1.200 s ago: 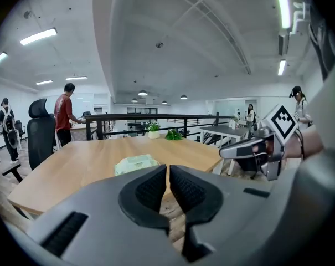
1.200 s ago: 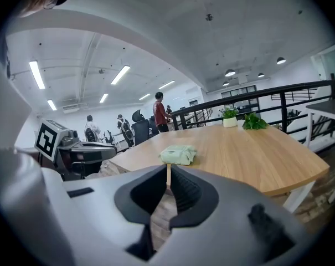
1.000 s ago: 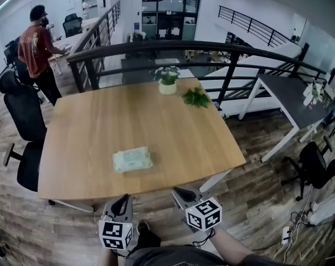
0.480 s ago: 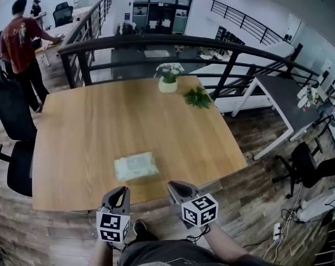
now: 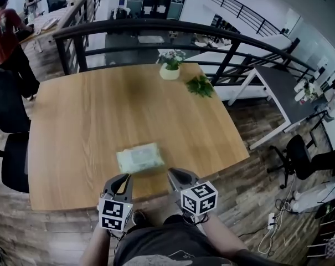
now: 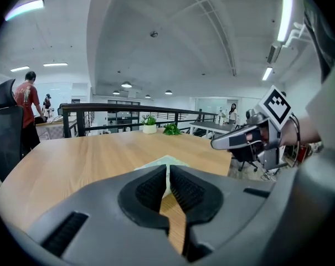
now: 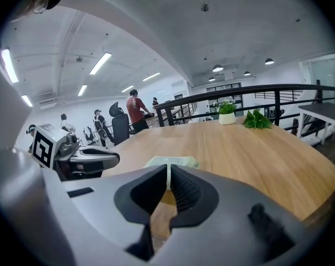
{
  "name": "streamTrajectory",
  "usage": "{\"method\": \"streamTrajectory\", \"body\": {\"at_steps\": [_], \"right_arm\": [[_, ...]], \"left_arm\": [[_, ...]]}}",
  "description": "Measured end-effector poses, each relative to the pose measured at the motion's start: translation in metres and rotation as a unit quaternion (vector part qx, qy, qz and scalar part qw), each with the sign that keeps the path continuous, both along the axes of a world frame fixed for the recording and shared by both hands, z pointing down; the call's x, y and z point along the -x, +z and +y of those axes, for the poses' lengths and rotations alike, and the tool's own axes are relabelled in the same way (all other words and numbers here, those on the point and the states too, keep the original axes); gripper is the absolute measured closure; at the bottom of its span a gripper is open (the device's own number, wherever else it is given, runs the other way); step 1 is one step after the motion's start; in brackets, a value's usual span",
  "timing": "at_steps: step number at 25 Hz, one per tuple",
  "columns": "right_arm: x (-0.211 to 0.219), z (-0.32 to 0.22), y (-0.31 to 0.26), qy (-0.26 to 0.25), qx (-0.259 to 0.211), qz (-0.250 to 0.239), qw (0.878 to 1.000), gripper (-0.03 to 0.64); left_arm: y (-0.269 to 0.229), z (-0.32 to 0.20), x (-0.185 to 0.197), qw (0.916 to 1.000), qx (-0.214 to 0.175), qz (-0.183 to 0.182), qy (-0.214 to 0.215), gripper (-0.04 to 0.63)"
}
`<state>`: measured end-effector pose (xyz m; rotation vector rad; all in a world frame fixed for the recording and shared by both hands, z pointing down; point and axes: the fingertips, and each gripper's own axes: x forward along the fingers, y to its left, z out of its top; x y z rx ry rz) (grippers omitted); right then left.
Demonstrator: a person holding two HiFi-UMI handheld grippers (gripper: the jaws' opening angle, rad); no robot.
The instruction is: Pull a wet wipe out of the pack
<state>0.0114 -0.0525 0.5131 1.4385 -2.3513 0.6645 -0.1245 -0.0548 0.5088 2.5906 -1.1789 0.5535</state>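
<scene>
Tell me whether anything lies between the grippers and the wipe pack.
Nothing visible does. The pack lies on bare table just ahead of the left gripper and right gripper, both shut; the pot and leaves sit at the far edge.

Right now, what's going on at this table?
A person stands at the near edge of a wooden table with a gripper in each hand. The left gripper and the right gripper are both shut and empty, pointing at the wet wipe pack, which lies flat just ahead of them. Neither touches it, and no wipe shows sticking out. A potted plant and a leafy sprig sit at the far edge.
</scene>
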Motion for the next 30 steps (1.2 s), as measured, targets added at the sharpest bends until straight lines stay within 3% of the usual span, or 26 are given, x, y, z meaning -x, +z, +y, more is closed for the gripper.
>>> {"method": "streamTrajectory", "body": {"at_steps": [7, 12, 20, 27, 30], "right_arm": [[0.011, -0.01, 0.016, -0.046, 0.034, 0.005, 0.998, 0.586], [0.006, -0.038, 0.037, -0.073, 0.067, 0.036, 0.994, 0.586], [0.012, -0.066, 0.064, -0.142, 0.097, 0.045, 0.984, 0.586], [0.027, -0.07, 0.083, -0.211, 0.118, 0.071, 0.968, 0.586], [0.028, -0.072, 0.09, -0.221, 0.129, 0.076, 0.964, 0.586]], "left_arm": [[0.004, -0.016, -0.008, 0.9999, -0.003, -0.012, 0.009, 0.569], [0.009, -0.032, -0.022, 0.9997, 0.007, -0.023, 0.005, 0.569], [0.027, -0.049, -0.036, 0.9979, 0.031, -0.057, -0.008, 0.566], [0.04, -0.052, -0.042, 0.9962, 0.051, -0.069, -0.016, 0.565], [0.045, -0.053, -0.044, 0.9952, 0.058, -0.077, -0.013, 0.512]]}}
